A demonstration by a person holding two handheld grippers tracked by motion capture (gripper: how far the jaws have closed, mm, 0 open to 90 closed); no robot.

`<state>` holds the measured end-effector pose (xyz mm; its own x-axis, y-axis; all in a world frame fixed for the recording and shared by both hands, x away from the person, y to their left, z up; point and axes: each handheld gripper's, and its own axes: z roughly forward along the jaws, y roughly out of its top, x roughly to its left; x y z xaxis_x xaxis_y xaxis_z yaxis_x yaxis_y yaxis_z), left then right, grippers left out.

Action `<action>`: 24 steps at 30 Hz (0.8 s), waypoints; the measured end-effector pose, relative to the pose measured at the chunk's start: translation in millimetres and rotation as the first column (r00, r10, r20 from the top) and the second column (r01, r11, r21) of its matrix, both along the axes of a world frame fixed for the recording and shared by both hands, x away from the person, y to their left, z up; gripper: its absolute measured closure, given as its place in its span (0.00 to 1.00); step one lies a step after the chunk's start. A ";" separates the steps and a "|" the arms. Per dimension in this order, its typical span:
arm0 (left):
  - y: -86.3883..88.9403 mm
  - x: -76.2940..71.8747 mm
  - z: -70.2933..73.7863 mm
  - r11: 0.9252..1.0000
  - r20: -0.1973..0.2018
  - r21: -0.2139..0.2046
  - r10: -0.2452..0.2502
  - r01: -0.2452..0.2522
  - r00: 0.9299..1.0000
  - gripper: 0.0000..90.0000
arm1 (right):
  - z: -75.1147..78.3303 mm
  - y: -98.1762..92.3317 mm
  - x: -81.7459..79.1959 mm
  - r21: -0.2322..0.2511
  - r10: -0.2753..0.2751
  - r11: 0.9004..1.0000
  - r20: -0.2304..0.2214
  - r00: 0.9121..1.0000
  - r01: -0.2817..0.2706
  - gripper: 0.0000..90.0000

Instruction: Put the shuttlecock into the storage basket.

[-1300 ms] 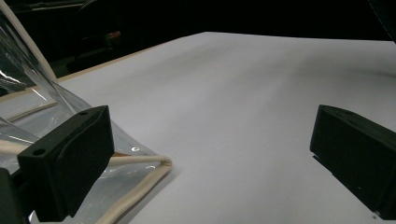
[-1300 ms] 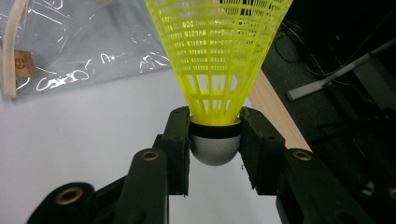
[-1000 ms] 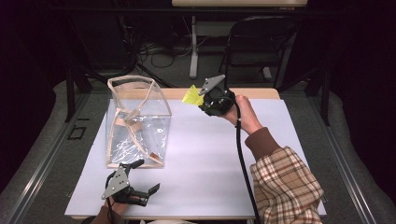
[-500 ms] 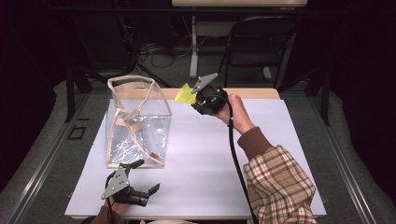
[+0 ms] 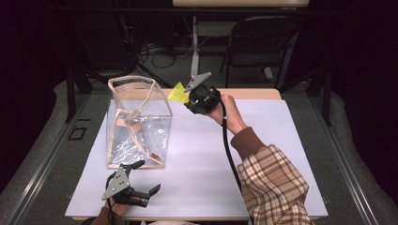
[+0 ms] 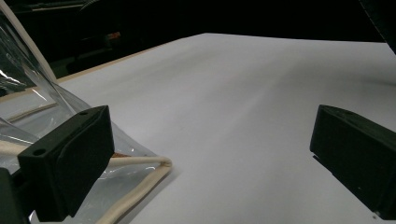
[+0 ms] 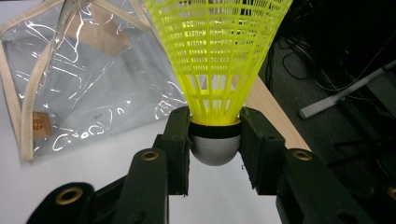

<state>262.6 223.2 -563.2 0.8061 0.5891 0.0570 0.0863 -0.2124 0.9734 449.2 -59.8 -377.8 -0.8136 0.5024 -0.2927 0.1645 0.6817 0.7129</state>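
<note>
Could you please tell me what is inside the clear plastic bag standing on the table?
Through the clear bag I see only its own beige straps and a small brown tag; reflections hide part of the bottom. The yellow shuttlecock is outside it, gripped in the right claw.

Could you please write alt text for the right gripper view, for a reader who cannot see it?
The right gripper clamps a yellow plastic shuttlecock by its grey rounded base, skirt pointing away from the camera. Behind it to the left, a clear plastic bag with cream trim stands on the white table.
</note>
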 end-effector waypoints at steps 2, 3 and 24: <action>-0.1 -0.1 0.0 1.000 0.000 0.000 -0.001 0.001 1.000 0.00 | 0.2 1.8 0.3 0.005 -0.001 1.000 -0.001 1.000 0.001 0.72; -0.1 -0.1 0.0 1.000 0.000 0.000 -0.001 0.001 1.000 0.00 | 0.2 1.8 0.3 0.005 -0.001 1.000 -0.001 1.000 0.001 0.72; -0.1 -0.1 0.1 1.000 0.000 -0.001 -0.001 0.001 1.000 0.00 | 3.8 16.6 3.5 0.052 -0.005 0.999 0.002 1.000 0.005 0.72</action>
